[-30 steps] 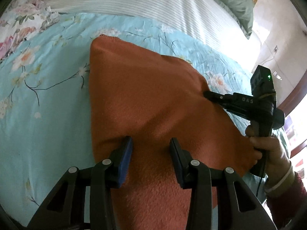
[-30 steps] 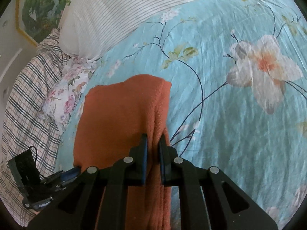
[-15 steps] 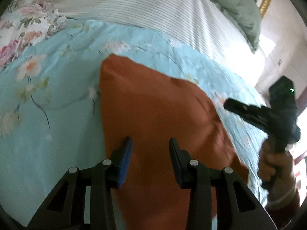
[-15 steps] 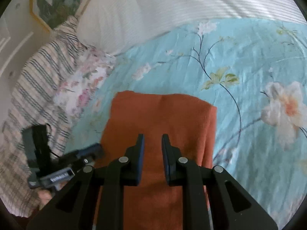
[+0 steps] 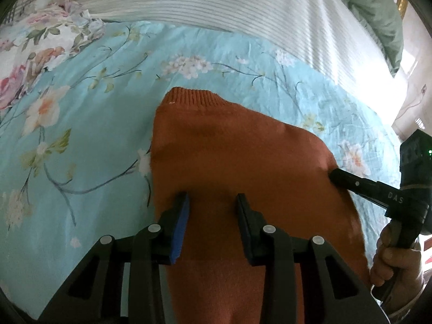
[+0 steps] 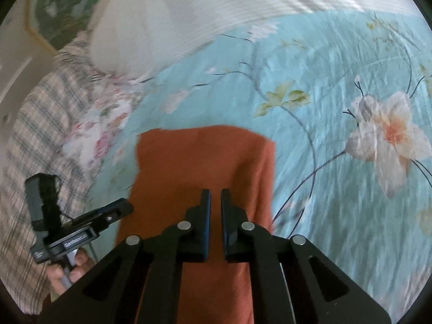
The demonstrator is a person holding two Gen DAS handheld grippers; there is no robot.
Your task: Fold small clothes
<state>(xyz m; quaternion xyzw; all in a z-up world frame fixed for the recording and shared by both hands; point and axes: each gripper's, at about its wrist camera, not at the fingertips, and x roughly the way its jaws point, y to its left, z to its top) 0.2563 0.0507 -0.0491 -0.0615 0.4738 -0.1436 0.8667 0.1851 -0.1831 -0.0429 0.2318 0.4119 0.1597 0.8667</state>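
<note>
The left hand-held gripper (image 5: 212, 210) hovers with jaws apart, empty, over the near part of the orange knit sweater (image 5: 229, 162). The right hand-held gripper (image 6: 215, 210), nearly clenched and holding nothing, has just been closing. The sweater lies folded flat on the floral bed sheet (image 5: 81, 135), probably so they can smooth it.

Bed, turquoise floral sheet (image 5: 89, 140); folded orange knit garment (image 5: 237, 156), striped pillow (image 5: 216, 2) on it.

Bed: turquoise floral sheet (image 5: 81, 145), white striped pillow (image 5: 216, 2), green pillow (image 5: 378, 13), plaid cloth (image 6: 32, 140); framed picture (image 6: 59, 13) on wall.
</note>
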